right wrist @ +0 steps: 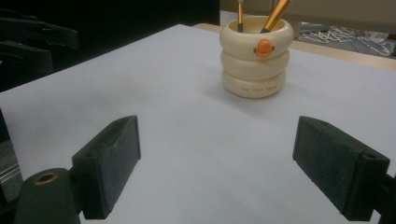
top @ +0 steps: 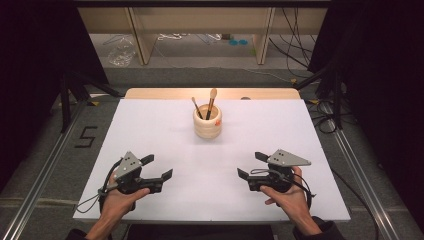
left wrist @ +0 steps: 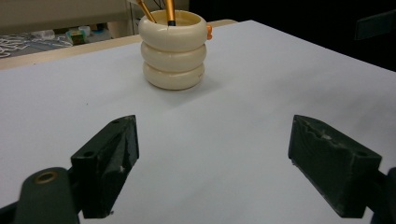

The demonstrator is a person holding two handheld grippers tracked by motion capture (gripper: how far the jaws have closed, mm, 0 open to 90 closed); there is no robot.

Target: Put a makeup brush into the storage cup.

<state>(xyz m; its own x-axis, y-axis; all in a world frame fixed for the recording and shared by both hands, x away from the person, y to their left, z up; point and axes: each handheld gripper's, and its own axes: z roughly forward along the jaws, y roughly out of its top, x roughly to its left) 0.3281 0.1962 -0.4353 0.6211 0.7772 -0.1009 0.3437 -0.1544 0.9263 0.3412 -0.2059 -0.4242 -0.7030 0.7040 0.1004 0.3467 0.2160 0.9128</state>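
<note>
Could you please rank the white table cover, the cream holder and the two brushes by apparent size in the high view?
1. White table cover.
2. Cream holder.
3. The two brushes, mostly hidden inside; too alike to rank.

the table (top: 165,200) is viewed from above, looking toward twelve o'clock. low and close, the cream holder (left wrist: 173,49) is shared by both gripper views, approached from seven and five o'clock.

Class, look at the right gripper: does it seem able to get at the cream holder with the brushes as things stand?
Probably yes. The right gripper is open, and bare white table lies between it and the cream holder, with nothing in between.
</note>
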